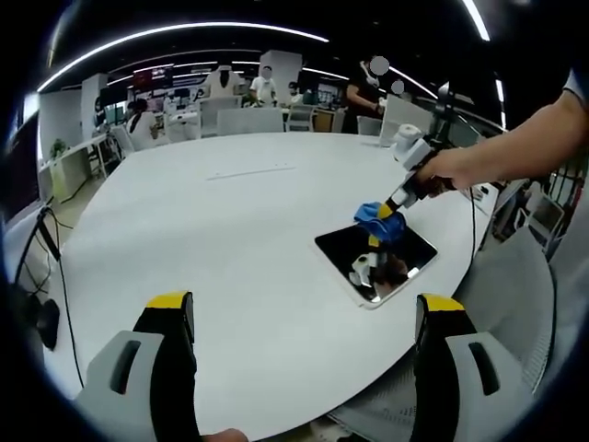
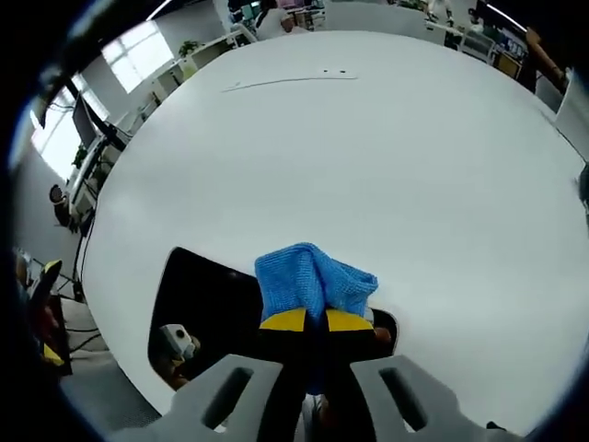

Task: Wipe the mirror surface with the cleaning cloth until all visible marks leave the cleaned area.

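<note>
Flat on the white round table [image 1: 230, 239] lies the mirror [image 1: 375, 261], a dark rounded rectangle close to the table's edge; in the left gripper view its long axis runs diagonally, one short end toward the table's rim and the other toward the table's middle; its face is glossy and nearly black, with a thin pale border, and it reflects a gripper and a blurred bright patch; no brand, label or readable writing shows on it, and any marks on the glass are too small to tell. On the end of the mirror nearer the table's middle sits the cleaning cloth [image 2: 313, 281], a bunched blue knit cloth with folds rising in a soft peak; it touches the glass. The right gripper [image 2: 316, 320] has its yellow-tipped jaws pressed together around the cloth's lower fold, so it grips the cloth; in the left gripper view a hand [image 1: 440, 171] holds that gripper from beyond the mirror, slanting down to the cloth. The left gripper [image 1: 304, 308] hovers over the bare table on the near side of the mirror, well apart from it, its jaws spread wide with nothing between them. Beyond the table stand desks and several people [image 1: 263, 87].
</note>
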A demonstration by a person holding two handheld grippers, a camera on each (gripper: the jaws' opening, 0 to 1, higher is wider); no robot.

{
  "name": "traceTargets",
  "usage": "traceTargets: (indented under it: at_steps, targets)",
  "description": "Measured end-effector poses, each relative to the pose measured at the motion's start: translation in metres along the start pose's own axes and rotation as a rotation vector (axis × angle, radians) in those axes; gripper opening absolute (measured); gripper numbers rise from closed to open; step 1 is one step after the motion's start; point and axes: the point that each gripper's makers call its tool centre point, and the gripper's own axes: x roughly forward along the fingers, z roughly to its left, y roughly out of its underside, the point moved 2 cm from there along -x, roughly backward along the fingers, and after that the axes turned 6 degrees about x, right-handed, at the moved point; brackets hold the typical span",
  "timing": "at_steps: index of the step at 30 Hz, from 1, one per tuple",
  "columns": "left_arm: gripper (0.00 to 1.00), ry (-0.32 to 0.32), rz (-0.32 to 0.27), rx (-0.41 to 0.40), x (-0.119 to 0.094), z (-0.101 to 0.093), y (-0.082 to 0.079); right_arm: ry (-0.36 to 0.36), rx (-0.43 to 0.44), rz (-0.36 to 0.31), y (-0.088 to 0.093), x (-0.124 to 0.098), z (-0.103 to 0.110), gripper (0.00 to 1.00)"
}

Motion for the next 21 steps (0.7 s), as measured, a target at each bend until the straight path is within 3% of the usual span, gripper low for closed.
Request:
traceTargets:
  at_steps: [9, 21]
  targets:
    - [0.99, 0.003, -0.025, 0.009, -0.002, -0.003, -0.011, 0.009, 0.007, -0.016, 0.011, -0.004, 0.003, 0.00]
    - [0.99, 0.013, -0.029, 0.030, -0.006, -0.010, -0.010, 0.013, 0.010, -0.012, 0.040, -0.014, 0.014, 0.00]
